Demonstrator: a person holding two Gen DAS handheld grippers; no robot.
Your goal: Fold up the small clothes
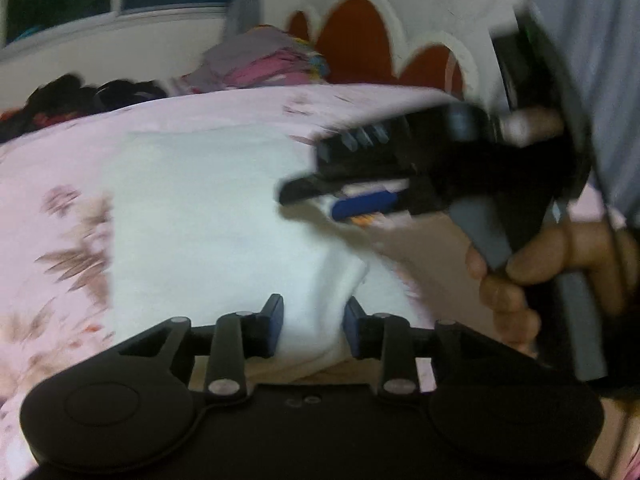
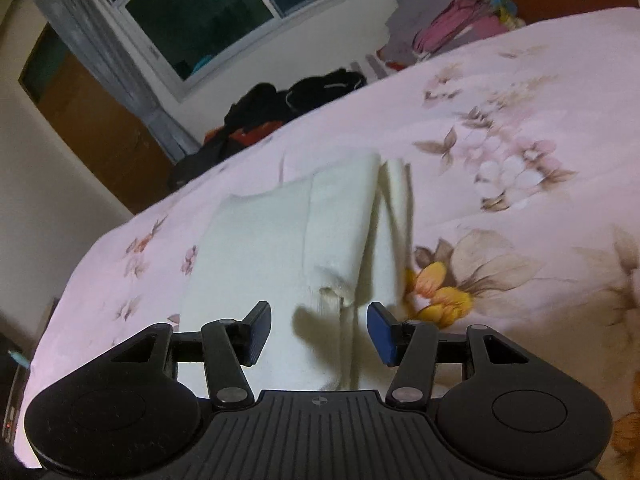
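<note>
My left gripper [image 1: 314, 330] stands parted, the white garment [image 1: 208, 216] between its pads but unpressed. The garment lies partly folded on the floral bedsheet [image 2: 520, 120]. It looks light, soft and limp; best pinched at a folded edge. My right gripper [image 2: 316, 334] is released, gripping nothing.

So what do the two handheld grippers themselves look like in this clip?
Both are matte black plastic. The left gripper and right gripper each have blue pads on short fingers, linkage bars with silver rivets, and round black housings either side. The right one's body is ribbed; seen from the left camera, it has a grey handle.
</note>
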